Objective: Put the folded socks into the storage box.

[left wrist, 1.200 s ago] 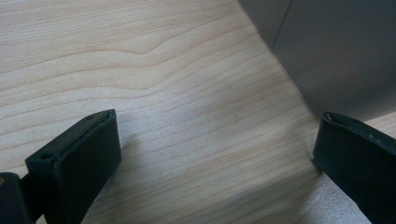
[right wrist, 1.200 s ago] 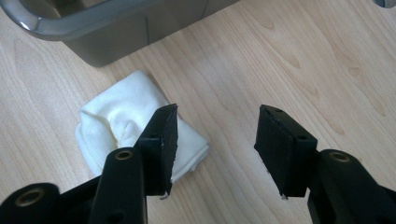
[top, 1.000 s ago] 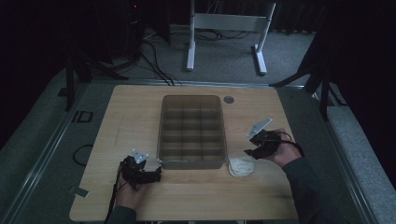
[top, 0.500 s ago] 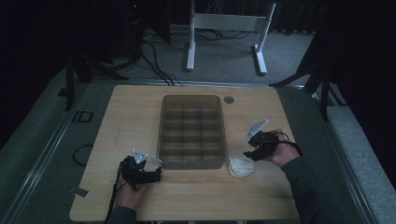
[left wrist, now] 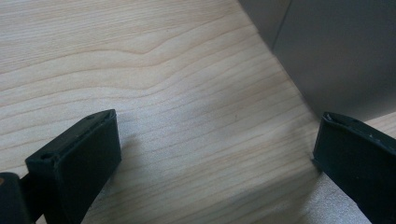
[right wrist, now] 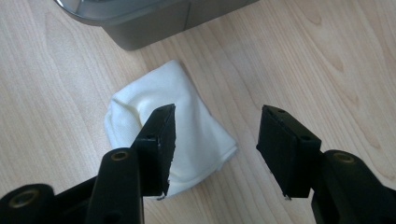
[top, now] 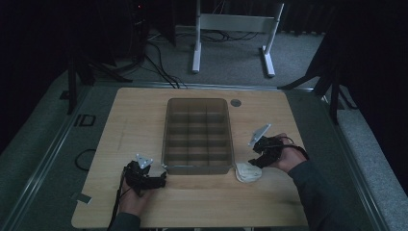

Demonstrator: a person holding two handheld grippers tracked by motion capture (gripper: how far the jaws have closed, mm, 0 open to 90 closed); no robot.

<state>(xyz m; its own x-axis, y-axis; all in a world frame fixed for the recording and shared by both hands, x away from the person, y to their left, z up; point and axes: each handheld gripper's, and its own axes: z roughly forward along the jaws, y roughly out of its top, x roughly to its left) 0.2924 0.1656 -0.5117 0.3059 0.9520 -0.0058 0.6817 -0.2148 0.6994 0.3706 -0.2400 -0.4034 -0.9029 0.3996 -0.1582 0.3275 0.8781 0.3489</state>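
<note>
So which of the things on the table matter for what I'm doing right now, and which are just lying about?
In play:
right gripper, jaws open
white cloth, folded, lying beside the bin
grey divided bin

Lying about:
round grey disc behind the bin
left gripper, open over bare table

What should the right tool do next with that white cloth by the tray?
Probably ease the right tool down and a little left, then close. Its jaws stand open above the folded white cloth, with one jaw over it and the other over bare table, beside the grey tray.
</note>
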